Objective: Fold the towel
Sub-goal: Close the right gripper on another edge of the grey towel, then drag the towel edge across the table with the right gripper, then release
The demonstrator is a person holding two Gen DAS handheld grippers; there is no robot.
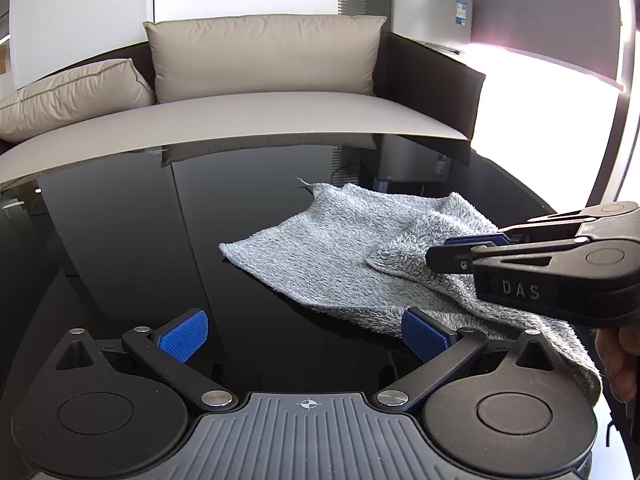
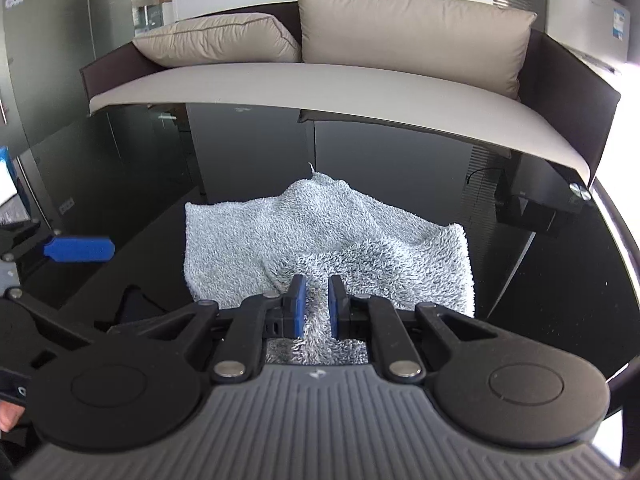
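Grey towel (image 2: 320, 240) lies rumpled on the glossy black table (image 2: 540, 280), mostly flat, with a raised ridge running toward its far corner and the near edge bunched up. Near edge of the towel sits between the blue pads of the right gripper (image 2: 316, 306): jaws narrow, fabric pinched in the gap, more towel visible under the gripper body. From the left wrist view, same right gripper (image 1: 452, 254) comes in from the right side, tips closed down over a folded-over flap of the towel (image 1: 340, 248). Left gripper (image 1: 304, 334) is spread wide, nothing between the pads; its right pad sits right at the towel's near-left edge, can't tell if it touches; left pad is over bare table (image 1: 120, 240). In the right wrist view one blue pad of the left gripper (image 2: 80, 249) shows at the left edge, apart from the towel. Behind the table: sofa (image 2: 320, 84) with two beige cushions (image 2: 408, 28), silver fridge (image 1: 428, 10) at far right.
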